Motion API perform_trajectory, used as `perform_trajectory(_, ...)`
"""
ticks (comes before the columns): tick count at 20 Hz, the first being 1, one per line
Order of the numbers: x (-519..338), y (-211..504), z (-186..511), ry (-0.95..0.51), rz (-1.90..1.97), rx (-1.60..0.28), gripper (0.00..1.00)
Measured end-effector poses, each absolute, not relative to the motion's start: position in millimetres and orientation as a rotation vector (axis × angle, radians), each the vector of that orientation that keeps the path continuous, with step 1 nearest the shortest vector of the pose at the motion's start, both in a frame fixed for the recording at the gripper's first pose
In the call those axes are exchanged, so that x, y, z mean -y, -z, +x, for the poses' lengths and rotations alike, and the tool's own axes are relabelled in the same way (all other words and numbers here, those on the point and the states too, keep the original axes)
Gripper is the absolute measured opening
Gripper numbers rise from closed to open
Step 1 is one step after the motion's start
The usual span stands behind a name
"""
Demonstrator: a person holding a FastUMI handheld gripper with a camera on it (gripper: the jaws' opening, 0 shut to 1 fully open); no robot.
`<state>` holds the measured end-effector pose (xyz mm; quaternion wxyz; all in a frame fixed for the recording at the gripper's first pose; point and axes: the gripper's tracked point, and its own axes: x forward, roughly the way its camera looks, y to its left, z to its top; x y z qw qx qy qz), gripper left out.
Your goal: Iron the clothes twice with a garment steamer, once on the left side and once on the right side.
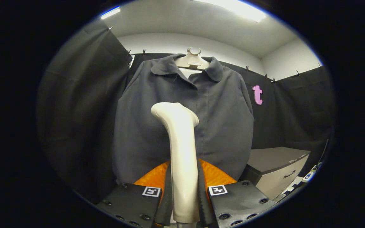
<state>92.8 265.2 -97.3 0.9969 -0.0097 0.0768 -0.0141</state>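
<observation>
**Steamer held up before the hanging coat**

Here the dark grey coat (182, 123) hangs on a pale mannequin hanger (192, 61) against the black cloth wall, collar spread, front closed, fabric fairly smooth. The cream garment steamer (182, 158) stands upright between the fingers, its head bent left at about the coat's middle; whether it touches the cloth is hard to tell. An orange surface (157, 179) sits under the coat hem. To the right stands a grey drawer cabinet (277, 167). The gripper (184, 196) pinches the steamer's handle, both fingers pressed on it.

bright ceiling lights (242, 8), glare overhead, sharp focus, curved fisheye edges
</observation>
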Motion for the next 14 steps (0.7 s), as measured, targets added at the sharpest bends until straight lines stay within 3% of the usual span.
perform_trajectory(14, -279.9, 183.5, 34.4, -0.009, -0.057, -0.308, 0.41)
